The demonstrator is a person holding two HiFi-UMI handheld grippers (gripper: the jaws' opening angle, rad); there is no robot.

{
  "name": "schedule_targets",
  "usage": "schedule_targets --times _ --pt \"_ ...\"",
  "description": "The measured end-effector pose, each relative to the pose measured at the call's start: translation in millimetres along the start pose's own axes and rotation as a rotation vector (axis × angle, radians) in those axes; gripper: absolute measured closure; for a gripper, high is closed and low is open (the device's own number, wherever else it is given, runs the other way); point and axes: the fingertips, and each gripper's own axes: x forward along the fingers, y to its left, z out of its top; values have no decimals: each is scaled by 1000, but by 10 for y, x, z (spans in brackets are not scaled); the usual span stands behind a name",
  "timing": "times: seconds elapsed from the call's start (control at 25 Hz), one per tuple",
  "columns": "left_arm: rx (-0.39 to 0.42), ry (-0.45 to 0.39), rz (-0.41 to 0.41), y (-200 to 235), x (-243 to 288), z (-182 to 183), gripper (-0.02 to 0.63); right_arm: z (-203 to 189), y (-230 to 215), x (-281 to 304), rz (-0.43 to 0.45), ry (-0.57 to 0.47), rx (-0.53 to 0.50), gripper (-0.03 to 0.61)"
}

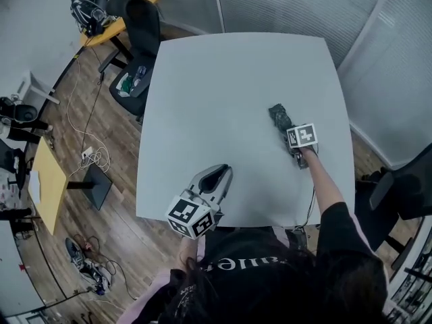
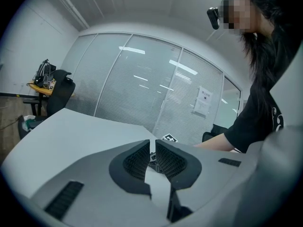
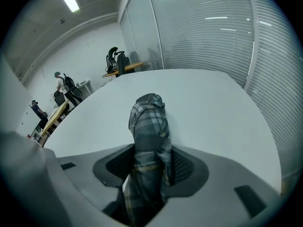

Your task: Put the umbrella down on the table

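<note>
A folded grey plaid umbrella (image 1: pixel 278 115) sticks out of my right gripper (image 1: pixel 289 129) low over the right side of the white table (image 1: pixel 216 86); I cannot tell whether it touches the top. In the right gripper view the jaws of the right gripper (image 3: pixel 150 162) are shut on the umbrella (image 3: pixel 147 122), whose far end points down at the table. My left gripper (image 1: pixel 219 173) hovers near the table's front edge, apart from the umbrella. The left gripper (image 2: pixel 152 151) has its pads almost together and nothing between them.
A black office chair (image 1: pixel 138 39) stands at the table's far left corner and another chair (image 1: pixel 398 187) at its right. Cables (image 1: pixel 88 155) and a yellow desk (image 1: pixel 47 181) lie on the wooden floor to the left. Glass walls with blinds (image 1: pixel 283 5) stand behind.
</note>
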Motion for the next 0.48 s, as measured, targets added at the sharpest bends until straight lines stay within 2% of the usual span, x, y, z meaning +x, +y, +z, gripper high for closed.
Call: schedule_targets --times 0.24,0.48 --pt "-10 -7 26 2 -11 -31 569 -26 -13 9 8 -42 1 334" --pt "-13 -18 35 69 -97 -32 569 -23 -13 -79 -40 -78 27 300"
